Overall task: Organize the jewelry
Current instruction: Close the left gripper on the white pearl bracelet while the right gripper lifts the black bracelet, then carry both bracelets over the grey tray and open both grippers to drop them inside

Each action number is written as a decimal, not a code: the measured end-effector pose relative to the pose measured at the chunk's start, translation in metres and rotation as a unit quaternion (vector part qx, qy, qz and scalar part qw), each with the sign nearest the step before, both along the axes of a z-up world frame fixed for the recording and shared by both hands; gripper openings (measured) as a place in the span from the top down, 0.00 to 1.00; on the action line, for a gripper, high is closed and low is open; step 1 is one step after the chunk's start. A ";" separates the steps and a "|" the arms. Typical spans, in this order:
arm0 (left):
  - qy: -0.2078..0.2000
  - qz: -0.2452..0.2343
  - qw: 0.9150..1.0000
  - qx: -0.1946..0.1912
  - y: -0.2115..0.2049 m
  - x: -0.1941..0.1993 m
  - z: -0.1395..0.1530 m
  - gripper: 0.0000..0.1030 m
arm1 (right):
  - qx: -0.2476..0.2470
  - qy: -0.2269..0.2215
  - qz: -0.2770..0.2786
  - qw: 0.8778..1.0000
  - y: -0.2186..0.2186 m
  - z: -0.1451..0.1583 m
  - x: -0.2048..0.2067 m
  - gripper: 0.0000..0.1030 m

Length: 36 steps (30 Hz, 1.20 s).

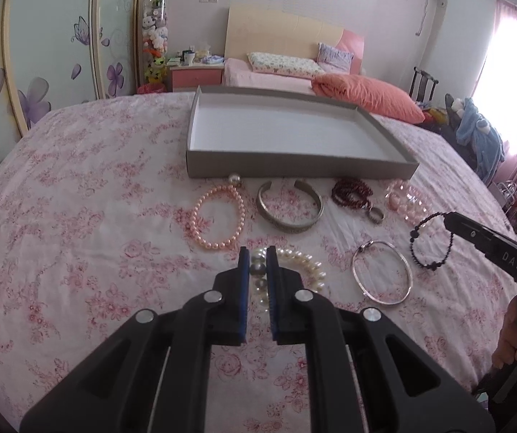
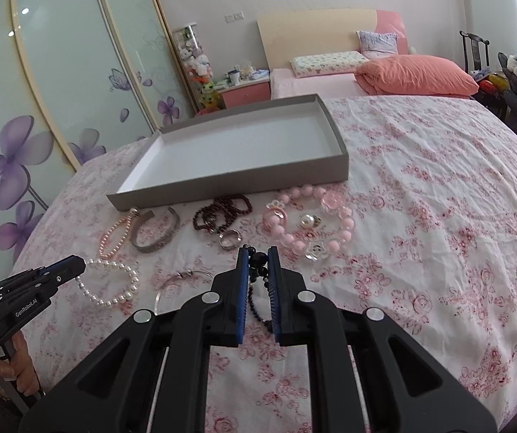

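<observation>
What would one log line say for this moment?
left gripper: shut on white pearl bracelet | right gripper: shut on black bead bracelet | grey tray: empty

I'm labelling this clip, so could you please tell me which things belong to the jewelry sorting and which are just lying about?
Job:
grey tray
white pearl bracelet, in left gripper
black bead bracelet, in right gripper
silver cuff
pink pearl bracelet

Lying about:
orange pillow
plush toys
blue robe
</observation>
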<state>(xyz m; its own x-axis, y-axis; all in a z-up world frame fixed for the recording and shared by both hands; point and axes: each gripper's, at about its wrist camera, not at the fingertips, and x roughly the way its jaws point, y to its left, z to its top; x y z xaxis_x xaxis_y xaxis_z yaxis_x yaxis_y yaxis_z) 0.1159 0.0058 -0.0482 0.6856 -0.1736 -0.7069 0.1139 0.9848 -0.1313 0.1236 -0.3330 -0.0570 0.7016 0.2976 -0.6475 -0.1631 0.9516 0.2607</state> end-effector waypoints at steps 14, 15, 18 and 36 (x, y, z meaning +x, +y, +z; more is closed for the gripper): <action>-0.057 -0.013 0.998 -0.022 0.002 -0.013 0.037 0.90 | 0.019 -0.033 0.014 0.999 0.009 0.020 -0.006 0.89; -0.060 -0.013 0.998 -0.023 0.002 -0.014 0.040 0.90 | 0.020 -0.035 0.014 0.999 0.009 0.021 -0.006 0.89; -0.066 -0.012 0.997 -0.027 0.004 -0.014 0.043 0.90 | 0.024 -0.039 0.015 0.999 0.010 0.022 -0.007 0.89; -0.117 -0.021 0.993 -0.015 -0.004 0.004 0.080 0.90 | 0.017 -0.110 0.007 0.994 0.010 0.059 0.011 0.89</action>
<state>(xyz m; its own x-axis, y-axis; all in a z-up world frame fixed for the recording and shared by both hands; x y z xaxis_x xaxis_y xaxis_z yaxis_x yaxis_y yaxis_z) 0.1196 0.0021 0.0315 0.8217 -0.2235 -0.5242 0.1854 0.9747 -0.1250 0.1348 -0.3232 0.0016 0.8208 0.3284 -0.4673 -0.2339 0.9397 0.2496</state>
